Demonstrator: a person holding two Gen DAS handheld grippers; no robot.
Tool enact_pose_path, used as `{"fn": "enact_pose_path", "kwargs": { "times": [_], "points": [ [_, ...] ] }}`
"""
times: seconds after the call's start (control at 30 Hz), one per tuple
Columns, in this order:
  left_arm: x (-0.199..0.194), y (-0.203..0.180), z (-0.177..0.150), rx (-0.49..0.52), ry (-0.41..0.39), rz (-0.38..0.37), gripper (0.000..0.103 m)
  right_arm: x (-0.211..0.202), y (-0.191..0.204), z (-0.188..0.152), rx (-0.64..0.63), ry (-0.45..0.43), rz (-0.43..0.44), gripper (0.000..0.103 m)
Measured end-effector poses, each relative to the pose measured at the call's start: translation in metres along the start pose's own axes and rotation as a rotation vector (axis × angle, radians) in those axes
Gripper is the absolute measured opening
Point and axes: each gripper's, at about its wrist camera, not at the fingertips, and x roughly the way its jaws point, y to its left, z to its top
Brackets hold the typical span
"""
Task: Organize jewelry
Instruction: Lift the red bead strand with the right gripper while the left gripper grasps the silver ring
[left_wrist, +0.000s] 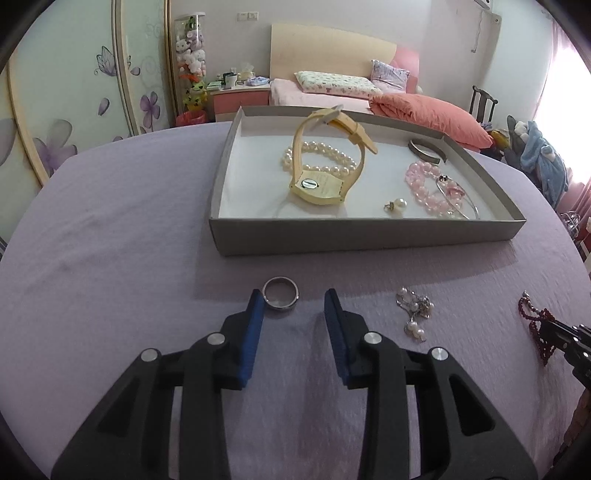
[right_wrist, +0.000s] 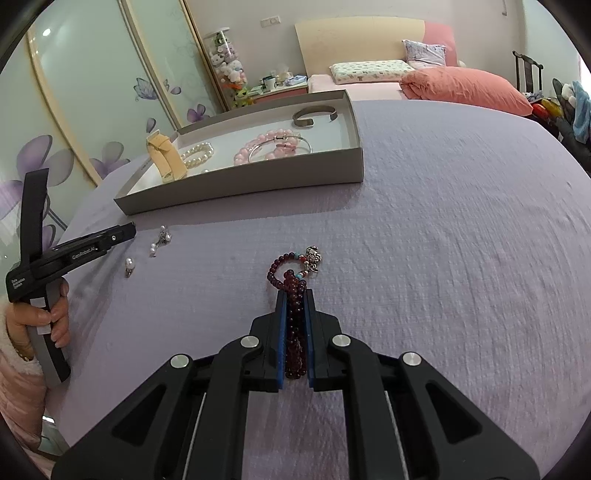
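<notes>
Nearest the lens, the left gripper stands with its blue-padded jaws parted and nothing pressed between them; a plain silver-coloured metal ring lies flat on the lilac bedspread just ahead of the tips, close against the left pad and well clear of the right one. The ring looks light, rigid and smooth, so it is likely to skid or flip if pinched off-centre; the jaws should straddle it and close across its outer band. Right of the jaws lies a small tangle of silver-and-pearl earrings, delicate and prone to snagging. Beyond the tips sits the shallow grey cardboard tray, which already holds a cream-strapped wristwatch, a white pearl bracelet, a pink bead bracelet and a silver cuff bangle. The right gripper is closed on a dark red bead bracelet with a silver charm, whose strands run back between the pads while the charm end trails ahead of the tips on the cloth; it is limp and will dangle.
</notes>
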Motion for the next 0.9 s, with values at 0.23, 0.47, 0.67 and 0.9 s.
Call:
{"fn": "enact_pose_path", "kwargs": {
  "times": [0.23,0.47,0.67,0.9],
  "points": [
    [-0.001,0.005,0.0,-0.03,-0.001,-0.008,0.001,-0.008,0.0,0.0,0.004,-0.027,0.017,0.009],
    [-0.016,0.01,-0.006,-0.028,-0.039,-0.01,0.002,-0.013,0.003,0.001,0.001,-0.044,0.023,0.009],
    [-0.015,-0.004,-0.006,0.028,-0.043,0.01,0.044,-0.012,0.003,0.001,0.005,-0.041,0.023,0.009],
    [0.013,-0.014,0.012,0.027,0.012,0.049,0.048,-0.012,0.002,0.002,0.014,-0.041,0.024,0.009]
  ]
}}
